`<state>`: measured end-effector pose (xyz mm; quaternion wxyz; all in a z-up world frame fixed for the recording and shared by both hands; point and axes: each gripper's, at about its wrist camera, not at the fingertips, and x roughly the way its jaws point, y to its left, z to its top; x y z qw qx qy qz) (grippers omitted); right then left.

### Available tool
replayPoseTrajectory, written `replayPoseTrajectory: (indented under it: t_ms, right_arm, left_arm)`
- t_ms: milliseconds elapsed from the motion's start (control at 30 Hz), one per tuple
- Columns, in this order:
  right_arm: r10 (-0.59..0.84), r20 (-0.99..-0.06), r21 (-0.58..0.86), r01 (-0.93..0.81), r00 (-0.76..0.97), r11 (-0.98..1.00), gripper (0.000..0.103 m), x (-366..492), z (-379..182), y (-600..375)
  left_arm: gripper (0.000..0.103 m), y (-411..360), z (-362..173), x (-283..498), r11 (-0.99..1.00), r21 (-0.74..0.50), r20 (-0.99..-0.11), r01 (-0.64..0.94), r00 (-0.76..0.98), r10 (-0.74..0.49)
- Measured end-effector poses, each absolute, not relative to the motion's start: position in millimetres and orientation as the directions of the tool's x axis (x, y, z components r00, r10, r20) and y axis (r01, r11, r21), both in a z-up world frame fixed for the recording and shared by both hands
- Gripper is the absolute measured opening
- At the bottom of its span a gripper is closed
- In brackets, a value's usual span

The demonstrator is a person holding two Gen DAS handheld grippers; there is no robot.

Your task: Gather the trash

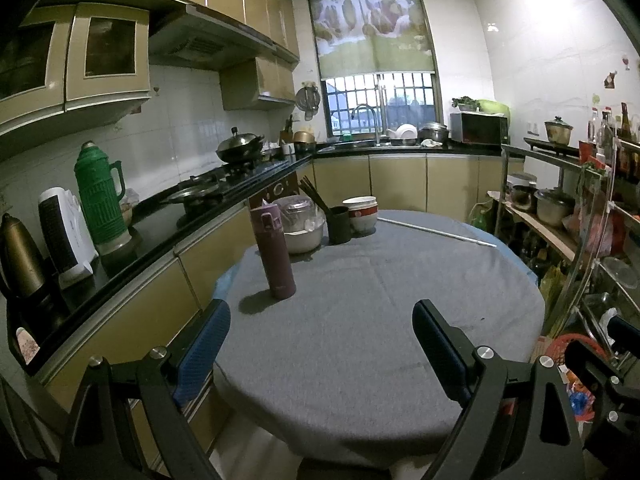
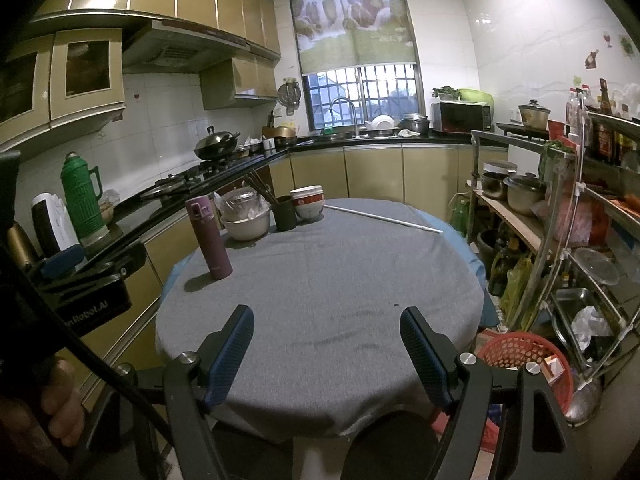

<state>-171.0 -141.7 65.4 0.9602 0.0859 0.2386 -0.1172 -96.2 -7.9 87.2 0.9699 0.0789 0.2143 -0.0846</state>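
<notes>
A red perforated plastic waste basket (image 2: 520, 354) is sitting on the floor right of the round grey-clothed counter (image 2: 320, 280), its contents half hidden behind the right gripper (image 2: 327, 346). Both the right gripper and the left gripper (image 1: 321, 338) are hovering over the near edge, jaws apart and holding nothing. A maroon flask (image 1: 273, 251) is standing farther back.

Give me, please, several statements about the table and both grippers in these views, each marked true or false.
1. The left gripper holds the purple flask. False: its jaws are open and empty.
2. The right gripper is open. True.
3. The flask lies on its side. False: it stands upright on the grey tablecloth.
4. Stacked bowls sit at the table's far edge. True.
5. A red basket stands right of the table. True.
</notes>
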Motion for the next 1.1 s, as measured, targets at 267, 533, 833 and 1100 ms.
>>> replayPoseTrajectory:
  t_ms: [267, 533, 833, 1100]
  right_arm:
    - [-0.182, -0.478, 0.111, 0.265, 0.859, 0.958, 0.079, -171.9, 64.7, -141.0]
    - [-0.183, -0.480, 0.109, 0.266, 0.858, 0.958, 0.079, -171.4, 63.5, -141.7]
    - [-0.182, -0.481, 0.112, 0.266, 0.858, 0.957, 0.079, -172.3, 61.3, -142.2]
    - [-0.181, -0.481, 0.113, 0.265, 0.858, 0.957, 0.079, -172.5, 61.6, -142.8]
  left_arm:
    - [0.093, -7.9, 86.5, -96.5, 0.974, 0.116, -0.431, 0.196, 0.893, -0.129]
    - [0.093, -8.0, 86.3, -96.1, 0.973, 0.117, -0.431, 0.196, 0.893, -0.128]
    - [0.093, -8.4, 86.5, -96.6, 0.974, 0.119, -0.431, 0.196, 0.894, -0.127]
    - [0.093, -8.4, 86.4, -97.3, 0.974, 0.118, -0.431, 0.195, 0.894, -0.127]
